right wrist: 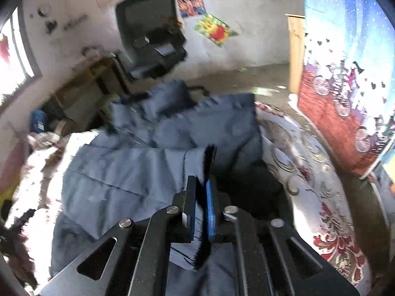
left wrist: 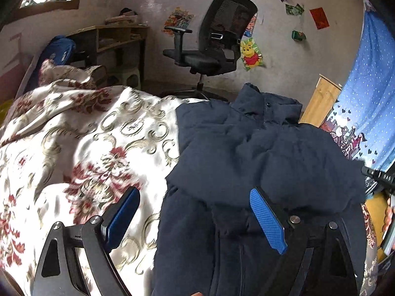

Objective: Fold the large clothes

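We see a bed with a floral quilt (left wrist: 81, 143); an office chair (left wrist: 212, 42) and wooden desk (left wrist: 116, 37) stand by the far wall. The navy jacket (left wrist: 259, 148) lies on the quilt's right side. Our left claw (left wrist: 195, 219) gapes wide over the jacket's left edge, pinching nothing; our right claw (right wrist: 201, 209) is nearly closed, clamping a dark fold of jacket, with bare quilt to its right.

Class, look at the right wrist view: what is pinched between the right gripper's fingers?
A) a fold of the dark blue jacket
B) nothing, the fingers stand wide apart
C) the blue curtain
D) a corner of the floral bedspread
A: the right gripper has its fingers nearly together on a dark edge of the dark blue jacket.
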The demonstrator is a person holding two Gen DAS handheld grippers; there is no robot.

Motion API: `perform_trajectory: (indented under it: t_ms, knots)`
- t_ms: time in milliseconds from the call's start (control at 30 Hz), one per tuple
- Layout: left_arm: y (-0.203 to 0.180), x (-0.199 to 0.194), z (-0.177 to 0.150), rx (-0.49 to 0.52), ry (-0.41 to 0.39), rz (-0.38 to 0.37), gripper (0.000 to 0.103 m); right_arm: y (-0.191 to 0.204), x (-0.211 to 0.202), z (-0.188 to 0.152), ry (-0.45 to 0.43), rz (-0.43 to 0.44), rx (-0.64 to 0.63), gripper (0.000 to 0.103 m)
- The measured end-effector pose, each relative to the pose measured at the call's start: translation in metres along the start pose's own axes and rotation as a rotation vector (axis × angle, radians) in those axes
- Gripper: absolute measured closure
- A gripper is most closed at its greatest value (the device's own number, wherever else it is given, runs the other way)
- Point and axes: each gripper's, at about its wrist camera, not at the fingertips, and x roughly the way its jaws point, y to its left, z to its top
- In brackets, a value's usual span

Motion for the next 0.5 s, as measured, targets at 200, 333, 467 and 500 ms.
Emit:
perform_trajectory:
  t_ms: [200,333,467,500]
  knots:
    - [-0.033,0.032,0.02,0.08,0.004,-0.005,0.013,0.017,-0.002,0.001,-0.077,0.018,-0.108,0.044]
    - [-0.052,0.056,0.026,0.121,0.024,-0.008,0.013,0.05,0.018,-0.012,-0.014,0.122,-0.217,0.044]
    - [-0.062,0.085,0.015,0.131,0.097,-0.016,0.013,0.077,0.045,-0.03,0.063,0.149,-0.318,0.044]
    - [-0.062,0.093,0.011,0.131,0.124,-0.014,0.013,0.08,0.049,-0.034,0.074,0.14,-0.337,0.044]
